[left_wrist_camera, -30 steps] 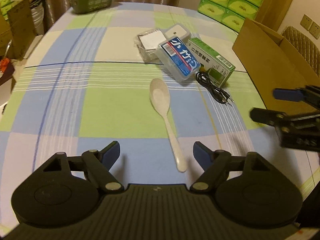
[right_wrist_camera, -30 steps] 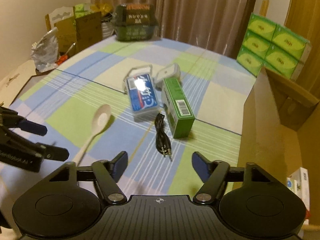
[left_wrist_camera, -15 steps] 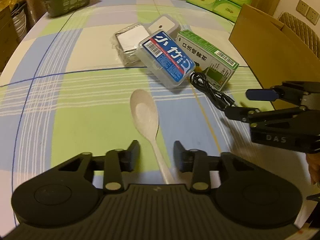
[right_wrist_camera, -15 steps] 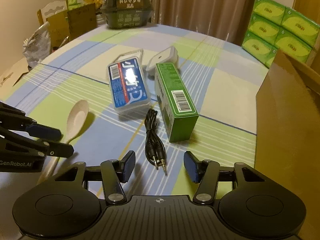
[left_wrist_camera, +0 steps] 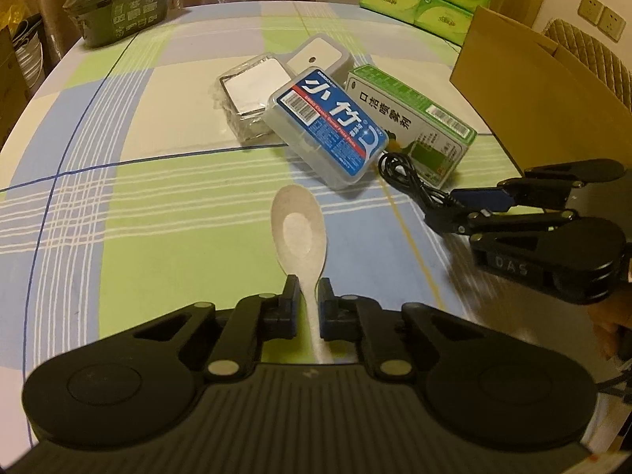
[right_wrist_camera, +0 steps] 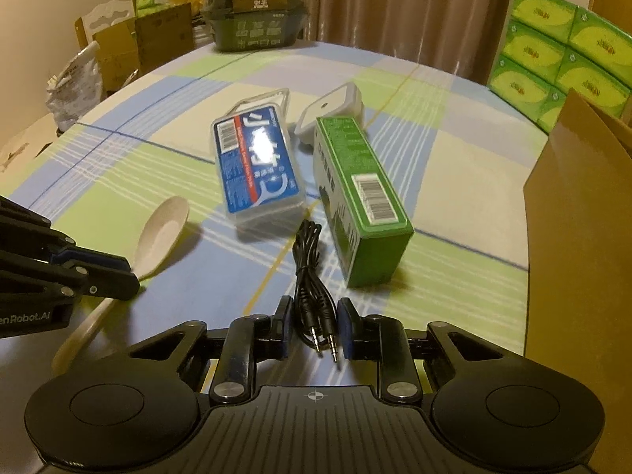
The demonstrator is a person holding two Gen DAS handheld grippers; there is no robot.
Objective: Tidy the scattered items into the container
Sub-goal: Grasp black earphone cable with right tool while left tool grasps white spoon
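Observation:
My left gripper (left_wrist_camera: 307,296) is shut on the handle of a white spoon (left_wrist_camera: 299,233) that lies on the checked tablecloth; the spoon also shows in the right wrist view (right_wrist_camera: 160,233). My right gripper (right_wrist_camera: 313,322) has its jaws narrowed around the plug end of a coiled black audio cable (right_wrist_camera: 312,276), with small gaps at the pads. A clear floss box with a blue label (right_wrist_camera: 256,166), a green carton (right_wrist_camera: 361,197), a white adapter (right_wrist_camera: 330,112) and a foil-wrapped pack (left_wrist_camera: 252,91) lie together beyond. The cardboard box (right_wrist_camera: 580,213) stands at the right.
A dark packaged tray (right_wrist_camera: 256,12) sits at the table's far edge. Stacked green tissue packs (right_wrist_camera: 561,47) stand behind the cardboard box. Cardboard boxes and a bag (right_wrist_camera: 75,83) are off the table's left side.
Both grippers moved forward and lower over the table. The left jaws closed onto the spoon handle. The right jaws narrowed around the cable's plug end.

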